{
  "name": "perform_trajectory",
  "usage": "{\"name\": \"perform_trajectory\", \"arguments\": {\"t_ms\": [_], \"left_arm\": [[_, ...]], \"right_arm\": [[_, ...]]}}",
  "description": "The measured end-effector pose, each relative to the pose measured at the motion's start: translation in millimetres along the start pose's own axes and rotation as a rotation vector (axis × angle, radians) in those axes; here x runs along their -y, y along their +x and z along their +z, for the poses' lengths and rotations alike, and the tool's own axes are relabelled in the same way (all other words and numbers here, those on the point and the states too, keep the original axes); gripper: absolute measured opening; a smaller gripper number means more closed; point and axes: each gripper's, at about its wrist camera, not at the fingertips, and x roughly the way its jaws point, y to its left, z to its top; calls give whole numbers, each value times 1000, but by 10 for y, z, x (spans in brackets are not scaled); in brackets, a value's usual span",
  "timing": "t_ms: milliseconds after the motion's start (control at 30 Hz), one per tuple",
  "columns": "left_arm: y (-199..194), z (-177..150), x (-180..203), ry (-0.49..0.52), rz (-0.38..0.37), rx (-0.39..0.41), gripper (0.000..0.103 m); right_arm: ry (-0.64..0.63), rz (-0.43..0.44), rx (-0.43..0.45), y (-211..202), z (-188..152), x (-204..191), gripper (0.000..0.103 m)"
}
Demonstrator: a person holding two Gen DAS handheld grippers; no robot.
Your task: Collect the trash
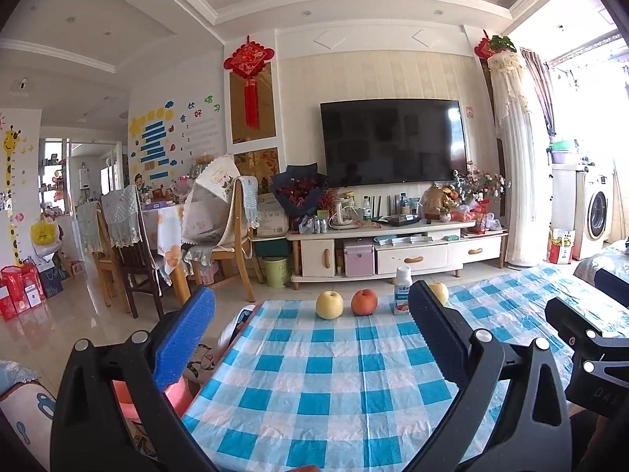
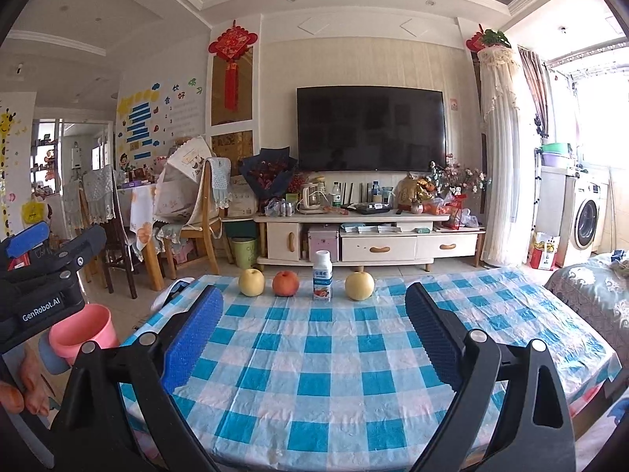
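A small white drink bottle with a blue label stands at the far edge of the blue checked tablecloth, between a red apple and a yellow pear. Another yellow pear lies at the left. In the left wrist view the bottle stands right of the red apple. A pink bin stands on the floor left of the table. My left gripper and my right gripper are both open and empty, above the near part of the table.
A pale green bin stands by the white TV cabinet across the room. A dining table with wooden chairs is at the left. A bed borders the table on the right.
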Motion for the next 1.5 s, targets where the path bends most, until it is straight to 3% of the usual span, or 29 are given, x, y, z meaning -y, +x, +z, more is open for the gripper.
{"name": "perform_trajectory", "arguments": {"t_ms": [500, 1067, 1167, 1300, 1500], "left_arm": [[238, -162, 186, 24, -37, -40, 99], [1022, -571, 583, 43, -97, -163, 99], [1289, -692, 732, 43, -123, -227, 99], [1861, -950, 942, 7, -150, -388, 99], [2675, -1453, 1211, -26, -117, -570, 99]], "right_arm": [[1, -13, -18, 170, -70, 57, 93], [4, -66, -90, 807, -241, 278, 93], [3, -81, -127, 1042, -319, 378, 93], [12, -106, -219, 1532, -484, 551, 93], [78, -167, -438, 2514, -827, 923, 93]]}}
